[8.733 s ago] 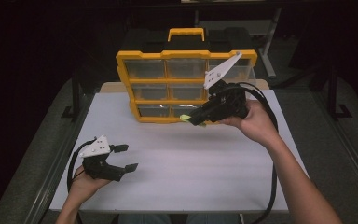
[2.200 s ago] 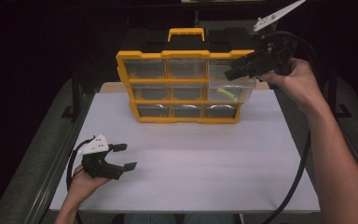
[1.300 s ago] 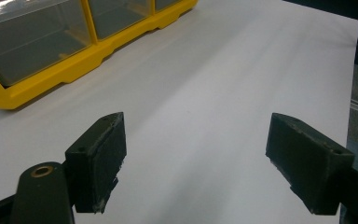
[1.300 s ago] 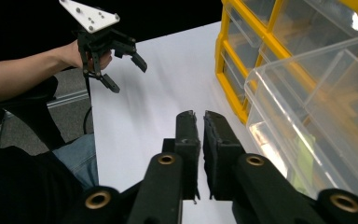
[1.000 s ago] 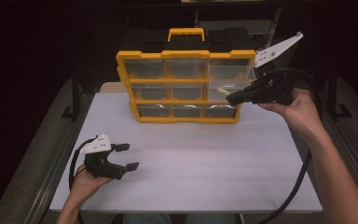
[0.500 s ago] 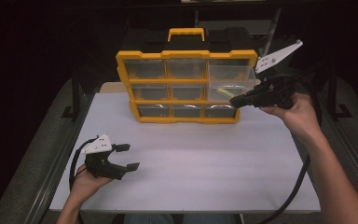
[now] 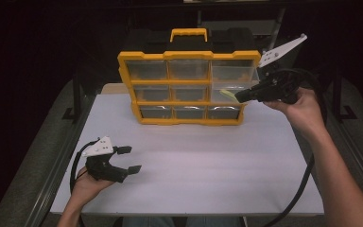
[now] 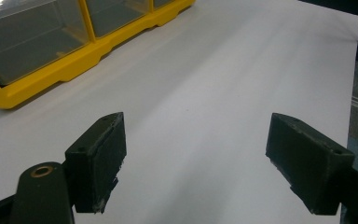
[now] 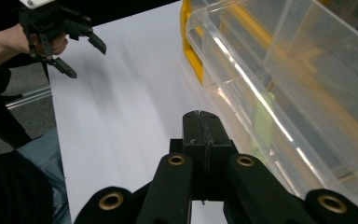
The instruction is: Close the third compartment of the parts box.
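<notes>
A yellow organizer (image 7: 189,120) with clear drawers stands at the back of the white table (image 7: 194,165). Two drawers of its right column stick out; the middle one (image 7: 230,90) holds a yellow-green item (image 7: 227,93). My right gripper (image 7: 239,96) is shut with nothing between its jaws, its tip beside that drawer's front. In the right gripper view the shut jaws (image 9: 200,116) lie next to the clear drawer wall (image 9: 279,79), with the green item (image 9: 263,116) behind it. My left gripper (image 7: 132,159) rests open at the front left, holding nothing (image 8: 200,158).
The organizer's black top carries a yellow handle (image 7: 188,34). White tabletop stretches between the organizer and the left gripper. Dark metal rails (image 7: 56,170) run along the table's left and right sides. A black cable (image 7: 298,189) trails from the right gripper past the right edge.
The right gripper has come down from above the organizer's top right corner to the middle right drawer, shifting slightly left in the last second. The left gripper stayed put.
</notes>
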Motion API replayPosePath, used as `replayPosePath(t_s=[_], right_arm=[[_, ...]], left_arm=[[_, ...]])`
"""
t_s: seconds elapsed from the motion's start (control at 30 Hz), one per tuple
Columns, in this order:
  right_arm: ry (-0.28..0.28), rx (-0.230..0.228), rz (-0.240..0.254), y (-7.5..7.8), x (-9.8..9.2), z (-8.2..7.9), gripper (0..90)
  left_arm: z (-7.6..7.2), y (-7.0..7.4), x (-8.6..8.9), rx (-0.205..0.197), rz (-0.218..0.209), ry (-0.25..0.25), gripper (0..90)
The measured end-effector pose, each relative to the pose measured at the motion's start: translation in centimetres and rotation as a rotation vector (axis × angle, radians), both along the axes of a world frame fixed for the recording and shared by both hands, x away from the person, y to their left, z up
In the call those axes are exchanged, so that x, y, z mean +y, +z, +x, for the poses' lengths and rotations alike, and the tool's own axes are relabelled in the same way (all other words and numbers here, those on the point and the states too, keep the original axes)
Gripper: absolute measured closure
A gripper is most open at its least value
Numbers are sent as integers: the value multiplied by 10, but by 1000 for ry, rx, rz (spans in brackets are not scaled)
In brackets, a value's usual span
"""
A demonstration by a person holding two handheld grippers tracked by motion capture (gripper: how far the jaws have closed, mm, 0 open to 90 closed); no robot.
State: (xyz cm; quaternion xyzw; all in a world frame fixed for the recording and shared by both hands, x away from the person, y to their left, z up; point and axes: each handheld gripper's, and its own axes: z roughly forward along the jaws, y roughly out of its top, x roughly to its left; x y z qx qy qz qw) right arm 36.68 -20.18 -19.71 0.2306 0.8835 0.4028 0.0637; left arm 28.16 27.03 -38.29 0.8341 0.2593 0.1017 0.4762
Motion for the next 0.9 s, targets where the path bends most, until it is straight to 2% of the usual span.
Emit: replayPosePath(t_s=[0.1, 0.37, 0.5, 0.9], right_arm=[[-1, -1, -10, 2, 2, 3, 889], [-4, 10, -18, 4, 4, 9, 889], [-4, -3, -26, 5, 5, 10, 890], [-27, 14, -28, 7, 5, 16, 890]], left_arm=[[-1, 0, 0, 2, -10, 4, 201], [0, 0, 0, 0, -4, 4, 200], [0, 0, 0, 1, -2, 4, 201], [0, 1, 2, -1, -1, 3, 201]])
